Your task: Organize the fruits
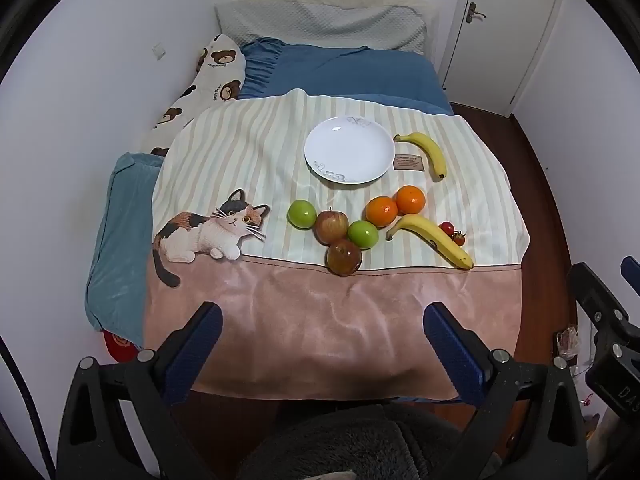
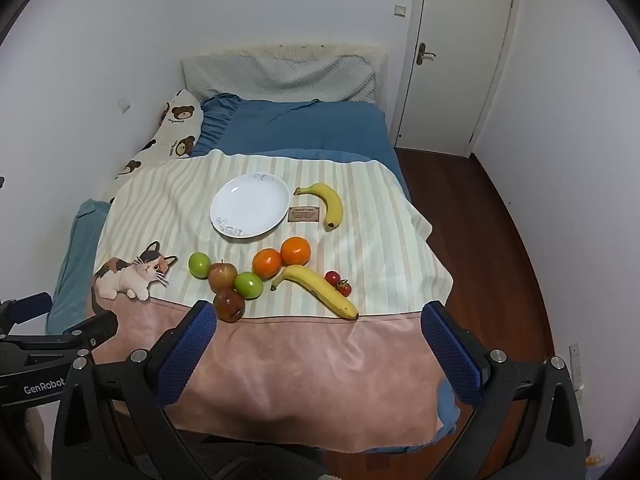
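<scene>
Nothing had been gathered yet: the white plate (image 1: 349,151) lay bare on the striped blanket (image 1: 248,152) spread over the bed (image 1: 352,72), and every fruit sat loose around it. One banana (image 1: 427,152) lay just beside the plate's right edge, while nearer the viewer two green apples (image 1: 302,213), two red apples (image 1: 331,226), two oranges (image 1: 381,211), a second banana (image 1: 432,241) and a few cherry tomatoes (image 1: 453,232) were clustered, several of them touching. The left hand-held gripper (image 1: 322,334) and the right hand-held gripper (image 2: 318,330) both hung over the pink hem of the blanket, jaws spread wide and holding nothing. The task appeared to be at its very start, the first pick still ahead. The next move probably called for reaching forward and down to a fruit at the cluster's edge, likely the near red apple (image 2: 229,306), closing on it without nudging its neighbours.
</scene>
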A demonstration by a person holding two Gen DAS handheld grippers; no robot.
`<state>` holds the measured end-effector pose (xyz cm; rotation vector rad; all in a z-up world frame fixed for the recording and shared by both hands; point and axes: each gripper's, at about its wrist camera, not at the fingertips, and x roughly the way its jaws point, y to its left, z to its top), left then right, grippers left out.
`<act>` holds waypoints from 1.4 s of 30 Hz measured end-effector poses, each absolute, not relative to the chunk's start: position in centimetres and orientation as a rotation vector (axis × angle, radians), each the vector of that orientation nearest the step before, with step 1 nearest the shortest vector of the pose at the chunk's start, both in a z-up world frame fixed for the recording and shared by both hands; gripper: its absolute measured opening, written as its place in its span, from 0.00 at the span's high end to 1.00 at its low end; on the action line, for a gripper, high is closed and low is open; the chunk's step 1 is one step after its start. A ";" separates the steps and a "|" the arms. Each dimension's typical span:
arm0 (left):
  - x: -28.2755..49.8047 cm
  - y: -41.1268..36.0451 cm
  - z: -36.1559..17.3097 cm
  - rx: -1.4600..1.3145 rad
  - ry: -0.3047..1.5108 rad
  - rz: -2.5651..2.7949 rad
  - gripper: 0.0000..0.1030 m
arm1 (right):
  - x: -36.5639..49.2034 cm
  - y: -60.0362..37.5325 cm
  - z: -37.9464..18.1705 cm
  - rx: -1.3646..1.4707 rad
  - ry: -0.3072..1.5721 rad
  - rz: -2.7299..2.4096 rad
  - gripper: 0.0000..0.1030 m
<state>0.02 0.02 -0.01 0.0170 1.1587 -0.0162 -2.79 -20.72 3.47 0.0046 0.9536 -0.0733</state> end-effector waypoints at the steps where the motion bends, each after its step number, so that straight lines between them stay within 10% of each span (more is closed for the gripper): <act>1: 0.0 0.1 0.0 0.020 1.158 -0.017 0.00 | -2.7 -20.7 3.5 -0.001 0.959 -0.075 0.00; 42: 1.0 -0.4 1.2 0.043 1.116 -0.032 0.00 | -2.0 -21.0 2.9 0.064 0.982 -0.076 0.00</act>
